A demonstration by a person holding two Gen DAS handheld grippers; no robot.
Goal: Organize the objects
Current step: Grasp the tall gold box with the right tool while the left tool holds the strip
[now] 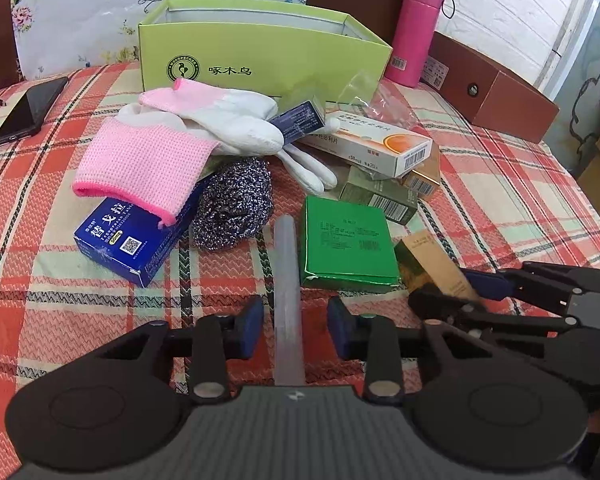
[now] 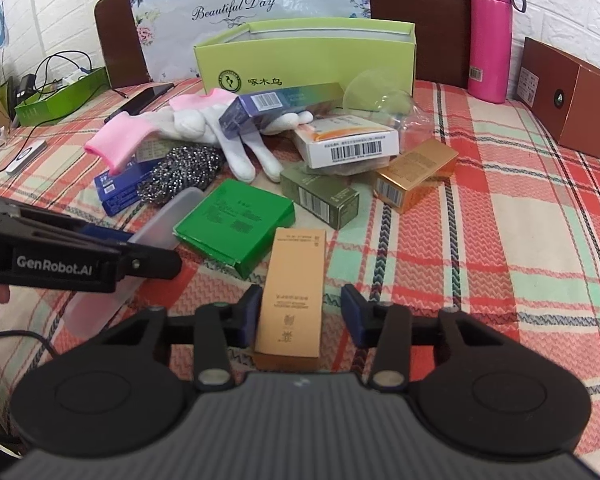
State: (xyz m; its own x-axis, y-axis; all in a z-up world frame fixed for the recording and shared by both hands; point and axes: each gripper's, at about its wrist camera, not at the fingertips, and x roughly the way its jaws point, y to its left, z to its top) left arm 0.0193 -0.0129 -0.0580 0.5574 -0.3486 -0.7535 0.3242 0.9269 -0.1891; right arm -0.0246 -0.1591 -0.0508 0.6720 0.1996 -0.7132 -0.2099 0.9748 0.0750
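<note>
A pile of small things lies on the checked cloth in front of an open lime-green box [image 1: 260, 60] [image 2: 308, 60]. My left gripper [image 1: 296, 324] is open around a translucent plastic case [image 1: 287, 300] that lies flat between the fingers; the case also shows in the right wrist view [image 2: 156, 232]. My right gripper [image 2: 302, 314] is open around a tan carton [image 2: 294, 300] that lies flat; its left pad is close to the carton, the right pad apart. The right gripper shows in the left wrist view [image 1: 480, 292] beside that carton [image 1: 436, 268].
In the pile: pink-and-white gloves [image 1: 188, 132], a blue carton [image 1: 132, 236], a steel scourer [image 1: 232, 204], a green flat box [image 1: 348, 240], a white-orange carton [image 1: 372, 140], an olive carton [image 2: 320, 196], a gold carton [image 2: 416, 172]. A pink flask [image 1: 414, 32], a brown box [image 1: 496, 84] and a phone [image 1: 30, 110] stand around.
</note>
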